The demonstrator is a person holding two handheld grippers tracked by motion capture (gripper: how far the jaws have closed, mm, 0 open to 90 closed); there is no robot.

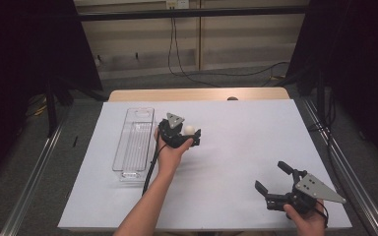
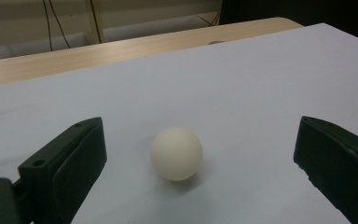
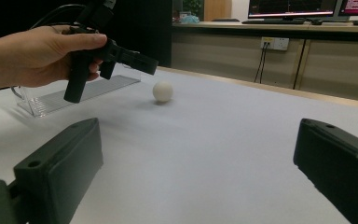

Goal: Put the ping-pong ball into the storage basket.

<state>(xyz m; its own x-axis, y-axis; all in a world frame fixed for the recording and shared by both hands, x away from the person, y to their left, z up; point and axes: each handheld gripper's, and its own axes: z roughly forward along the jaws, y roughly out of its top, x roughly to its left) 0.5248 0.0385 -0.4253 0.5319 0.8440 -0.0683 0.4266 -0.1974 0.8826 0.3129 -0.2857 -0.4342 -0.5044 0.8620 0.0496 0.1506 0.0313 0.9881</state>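
So: 1 ball (image 2: 176, 153) on table (image 1: 246, 142), btwn wide jaws of left gripper (image 2: 193, 163), untouched. 1 clear tray (image 1: 134, 145) beside. Right gripper (image 1: 271, 181) jaws wide, holding nothing.

You will find no readable text, label, brand or number here. The two lit dark computer monitors (image 3: 307, 9) on the far wooden counter, well beyond your right tool, show coloured lines too small to read.
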